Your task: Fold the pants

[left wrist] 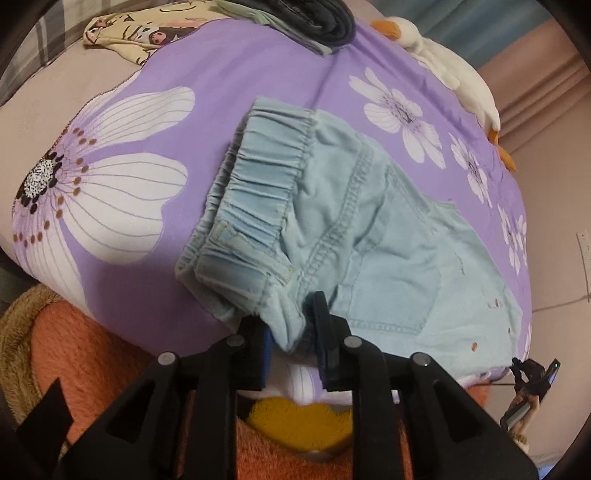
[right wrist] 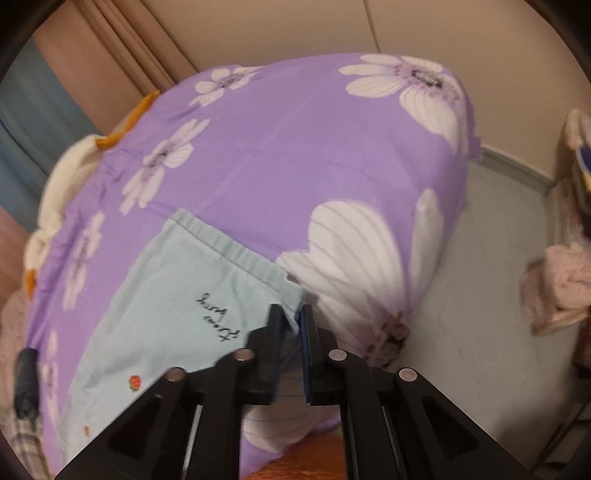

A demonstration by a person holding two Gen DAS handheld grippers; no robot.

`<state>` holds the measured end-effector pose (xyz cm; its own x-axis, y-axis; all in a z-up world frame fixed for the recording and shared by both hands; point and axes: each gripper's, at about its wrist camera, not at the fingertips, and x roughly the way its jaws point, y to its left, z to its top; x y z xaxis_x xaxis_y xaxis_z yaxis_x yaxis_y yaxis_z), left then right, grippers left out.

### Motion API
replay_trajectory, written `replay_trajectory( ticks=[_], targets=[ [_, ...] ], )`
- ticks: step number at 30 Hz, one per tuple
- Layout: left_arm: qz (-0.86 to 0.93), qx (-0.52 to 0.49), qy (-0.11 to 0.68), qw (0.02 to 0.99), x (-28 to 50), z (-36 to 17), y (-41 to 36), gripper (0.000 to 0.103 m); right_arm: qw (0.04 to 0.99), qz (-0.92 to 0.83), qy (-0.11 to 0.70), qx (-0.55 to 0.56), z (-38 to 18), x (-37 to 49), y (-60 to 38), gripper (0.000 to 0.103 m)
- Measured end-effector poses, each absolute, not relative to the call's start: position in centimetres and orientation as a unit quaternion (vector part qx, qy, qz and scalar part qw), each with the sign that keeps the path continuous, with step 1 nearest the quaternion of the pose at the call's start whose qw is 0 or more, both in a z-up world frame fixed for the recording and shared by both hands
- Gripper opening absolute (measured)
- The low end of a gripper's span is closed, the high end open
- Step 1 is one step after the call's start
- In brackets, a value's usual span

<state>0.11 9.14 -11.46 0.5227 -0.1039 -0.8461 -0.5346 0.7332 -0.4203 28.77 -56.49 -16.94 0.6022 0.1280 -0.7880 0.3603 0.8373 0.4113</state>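
Light blue denim pants (left wrist: 369, 236) lie on a purple flowered bedspread (left wrist: 221, 66). The elastic waistband faces the upper left in the left wrist view. My left gripper (left wrist: 295, 332) is shut on the near corner of the waistband. In the right wrist view the pants' leg end (right wrist: 177, 295), with black script and small red strawberries, lies on the bedspread (right wrist: 295, 147). My right gripper (right wrist: 291, 321) is shut on the hem corner of that leg.
A white plush goose (left wrist: 454, 74) lies along the bed's far edge. Folded dark clothes (left wrist: 325, 22) and a cartoon-print cloth (left wrist: 136, 33) sit at the top. An orange fuzzy blanket (left wrist: 92, 350) lies near me. A grey floor (right wrist: 491, 277) lies beside the bed.
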Motion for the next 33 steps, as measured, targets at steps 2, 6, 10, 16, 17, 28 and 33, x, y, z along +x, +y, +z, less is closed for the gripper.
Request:
replay_trajectory(
  ticks=[2, 6, 10, 16, 17, 28, 33],
  targets=[
    [0.126, -0.35, 0.463, 0.805, -0.5, -10.4, 9.4, 0.029, 0.858, -0.083, 0.441, 0.25, -15.7, 28.4, -55.7, 0.021],
    [0.116, -0.367, 0.426, 0.819, -1.2, -7.8, 10.6, 0.057, 0.895, -0.053, 0.407, 0.176, -11.3, 27.3, -52.2, 0.051],
    [0.142, -0.351, 0.396, 0.837, -0.2, -5.9, 12.0, 0.057, 0.902, 0.095, 0.391, 0.154, -7.6, 27.2, -45.7, 0.052],
    [0.131, -0.34, 0.398, 0.842, 3.2, -6.4, 13.5, 0.057, 0.855, 0.291, 0.419, 0.095, -6.1, 28.2, -33.4, 0.052],
    [0.127, -0.341, 0.401, 0.841, 3.9, -6.8, 13.8, 0.057, 0.844, 0.317, 0.425, 0.076, -6.0, 28.2, -30.9, 0.052],
    [0.147, -0.347, 0.436, 0.817, 4.1, -11.7, 15.2, 0.036, 0.789, 0.39, 0.473, -0.031, -7.9, 27.8, -16.9, 0.052],
    [0.143, -0.349, 0.429, 0.821, 3.8, -11.8, 15.3, 0.037, 0.777, 0.382, 0.497, -0.053, -9.2, 28.1, -14.6, 0.052]
  ],
)
